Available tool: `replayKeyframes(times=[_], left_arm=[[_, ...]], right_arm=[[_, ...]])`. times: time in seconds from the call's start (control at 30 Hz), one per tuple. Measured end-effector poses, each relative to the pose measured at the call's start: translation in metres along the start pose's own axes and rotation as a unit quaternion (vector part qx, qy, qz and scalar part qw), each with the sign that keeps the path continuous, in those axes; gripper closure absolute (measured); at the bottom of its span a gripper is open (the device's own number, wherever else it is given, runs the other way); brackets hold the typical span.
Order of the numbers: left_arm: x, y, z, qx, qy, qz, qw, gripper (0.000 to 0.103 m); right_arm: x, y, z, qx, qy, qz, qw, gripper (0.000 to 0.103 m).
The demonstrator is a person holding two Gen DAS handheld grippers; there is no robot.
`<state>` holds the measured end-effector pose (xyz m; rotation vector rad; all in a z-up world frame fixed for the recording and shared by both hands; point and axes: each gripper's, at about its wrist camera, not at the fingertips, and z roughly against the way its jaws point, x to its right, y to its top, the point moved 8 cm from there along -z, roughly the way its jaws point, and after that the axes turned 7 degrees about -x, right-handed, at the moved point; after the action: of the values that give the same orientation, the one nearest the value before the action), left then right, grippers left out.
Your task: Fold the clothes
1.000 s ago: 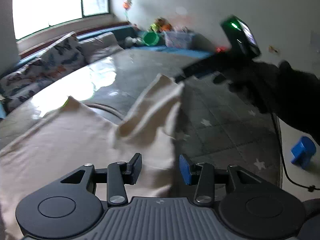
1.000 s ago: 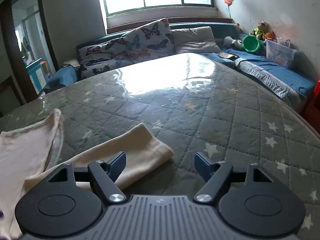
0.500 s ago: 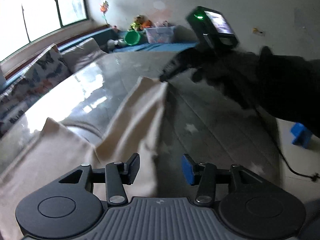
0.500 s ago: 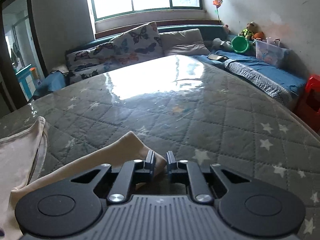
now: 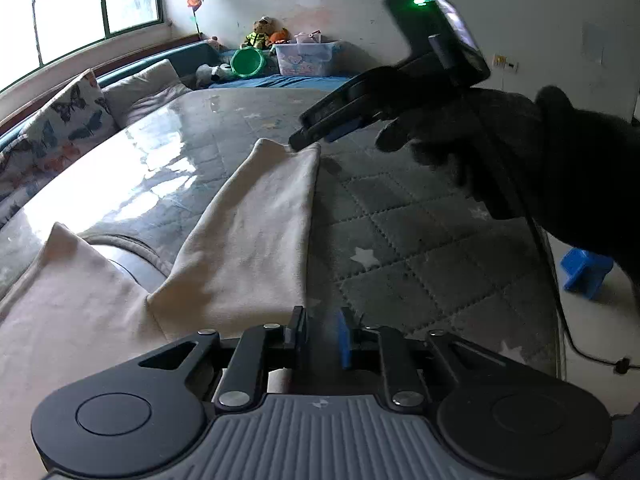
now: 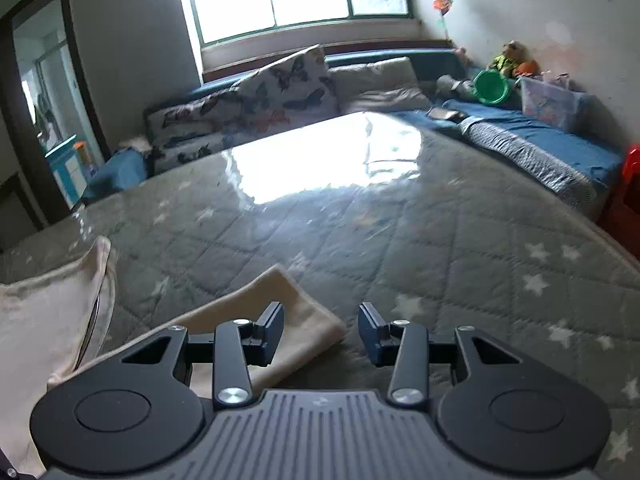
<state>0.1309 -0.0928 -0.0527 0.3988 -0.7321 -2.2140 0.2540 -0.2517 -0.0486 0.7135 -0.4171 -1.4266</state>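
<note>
A cream long-sleeved garment (image 5: 100, 300) lies spread on the grey star-quilted mattress (image 5: 420, 240). Its sleeve (image 5: 264, 232) stretches away toward the far right. My left gripper (image 5: 322, 338) has its jaws close together with a narrow gap, at the near edge of the sleeve; I cannot tell whether cloth is between them. My right gripper (image 6: 320, 330) is open, its left finger (image 6: 270, 330) over the sleeve cuff (image 6: 296, 320). In the left wrist view the right gripper (image 5: 316, 136) hangs just above the cuff end.
Butterfly-print cushions (image 6: 276, 92) and a blue bench with a green bucket (image 6: 490, 86) and a clear box (image 6: 554, 100) line the far wall. A blue stool (image 5: 584, 268) stands on the floor right of the mattress. A doorway (image 6: 36, 120) is at left.
My right gripper, shut on the sleeve cuff half a second ago, has opened and let it go. My left gripper's jaws have narrowed at the sleeve's near edge.
</note>
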Motion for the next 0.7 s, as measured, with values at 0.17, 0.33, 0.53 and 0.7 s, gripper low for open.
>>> replayKeyframes(times=[0.17, 0.33, 0.53, 0.7], left_arm=[[-0.002, 0.003, 0.004, 0.010, -0.004, 0.016, 0.9998, 0.076], [0.006, 0.004, 0.021, 0.024, -0.009, 0.010, 0.9996, 0.065], [-0.025, -0.015, 0.064, 0.052, 0.039, 0.061, 0.9960, 0.053], [-0.062, -0.045, 0.098, 0.059, 0.091, 0.119, 0.9870, 0.049]], right_arm=[[-0.015, -0.005, -0.005, 0.004, -0.027, 0.046, 0.999, 0.083], [-0.013, -0.006, -0.002, 0.004, -0.024, 0.029, 0.999, 0.075], [-0.010, -0.006, 0.001, 0.003, -0.003, 0.017, 1.000, 0.091], [-0.020, 0.005, 0.032, 0.020, 0.054, -0.018, 0.998, 0.097]])
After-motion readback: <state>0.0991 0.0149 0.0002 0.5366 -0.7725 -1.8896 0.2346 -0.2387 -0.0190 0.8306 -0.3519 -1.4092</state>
